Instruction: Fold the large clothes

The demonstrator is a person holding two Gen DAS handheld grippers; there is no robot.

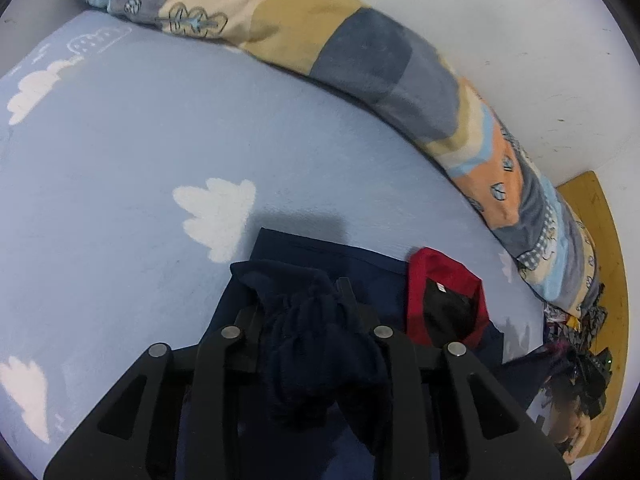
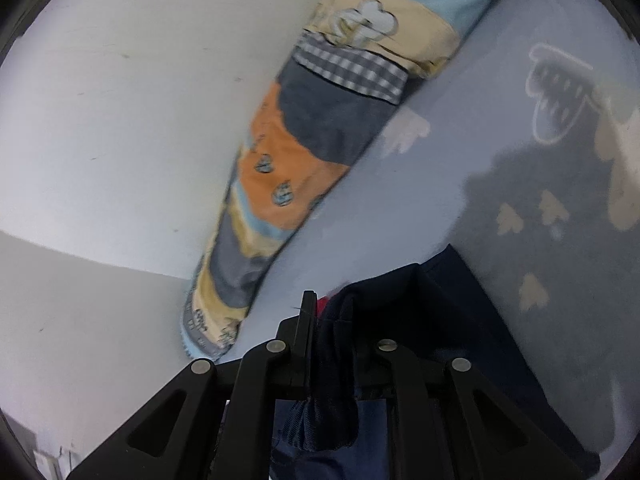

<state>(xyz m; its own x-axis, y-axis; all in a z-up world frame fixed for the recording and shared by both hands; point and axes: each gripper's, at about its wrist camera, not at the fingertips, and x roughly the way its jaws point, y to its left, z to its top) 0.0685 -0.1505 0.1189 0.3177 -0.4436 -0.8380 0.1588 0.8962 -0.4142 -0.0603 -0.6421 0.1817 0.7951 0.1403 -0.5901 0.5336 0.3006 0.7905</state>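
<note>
Navy fabric fills the near part of both wrist views: the left gripper (image 1: 304,312) has its jaws pinching a bunched fold of a dark blue garment (image 1: 320,344), and the right gripper (image 2: 332,320) has its jaws nearly together on another gathered edge of the same garment (image 2: 440,304). No earlier moment is shown to compare with. Below the left gripper the rest of the garment lies flat on the bed (image 1: 120,160), its straight hem towards the far side. Just beside it, on its right edge, lies a red piece of clothing (image 1: 424,276) with a black lining and a small white label showing at the neck. The bed is covered by a pale blue sheet printed with white clouds. Farther off, a rolled patchwork blanket (image 1: 360,52) in grey, tan, orange and light blue runs along the far edge of the bed against a white wall (image 1: 520,20). At the right end of the bed sits a heap of mixed dark and patterned clothes (image 1: 576,360), with a wooden board (image 1: 600,220) behind it. No containers are visible.
</note>
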